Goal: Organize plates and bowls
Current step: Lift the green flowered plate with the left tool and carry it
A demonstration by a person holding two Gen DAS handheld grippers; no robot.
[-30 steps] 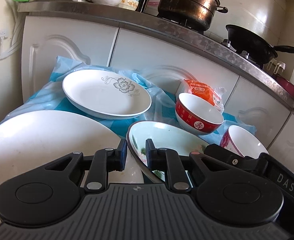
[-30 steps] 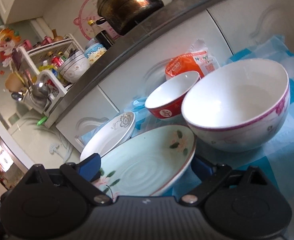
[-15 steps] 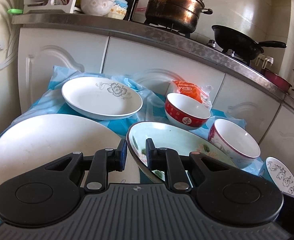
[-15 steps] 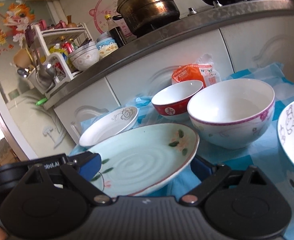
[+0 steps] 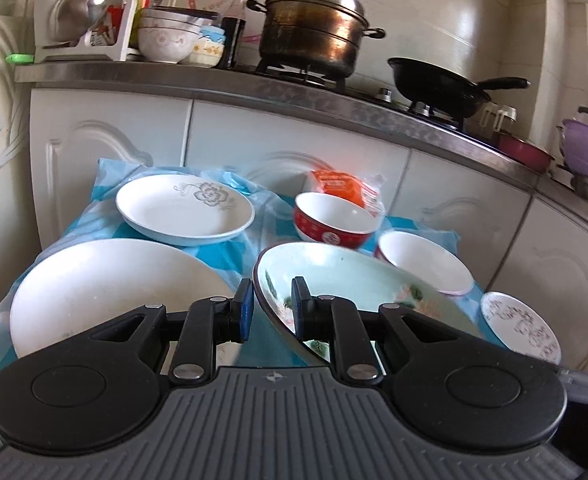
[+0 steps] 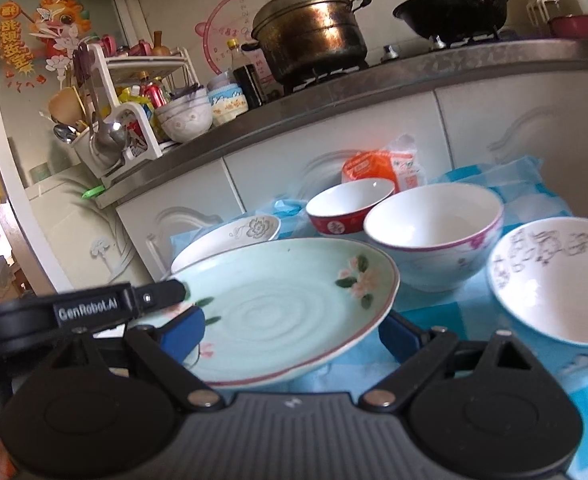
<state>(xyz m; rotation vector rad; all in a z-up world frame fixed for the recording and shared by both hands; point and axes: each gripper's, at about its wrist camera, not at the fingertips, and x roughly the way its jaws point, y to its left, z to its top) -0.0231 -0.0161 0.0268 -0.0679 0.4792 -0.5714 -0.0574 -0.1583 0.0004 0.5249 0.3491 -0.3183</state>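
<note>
- Green floral plate (image 5: 358,280): your landmark. It sits tilted and raised off the blue checked cloth (image 6: 446,312), and your left gripper (image 5: 269,312) has its jaws clamped on the plate's near-left rim.
- Right gripper (image 6: 290,330): its jaws stand wide apart, one on either side of the green floral plate's near edge, gripping nothing.
- Large white plate (image 5: 110,292): lies flat just left of the green floral plate, empty, and is judged a likely base for a plate stack.
- Grey-flower plate (image 5: 184,210): rests behind and to the left of the landmark, on its own.
- Red bowl (image 5: 334,224), pink-rimmed bowl (image 6: 434,236) and ink-patterned bowl (image 6: 554,280): stand behind and to the right of the landmark, each separate, none nested.
- Progress: judged early. No plate lies on another and no bowl sits inside another; you have one plate in hand, and all the stacking and nesting remains.
</note>
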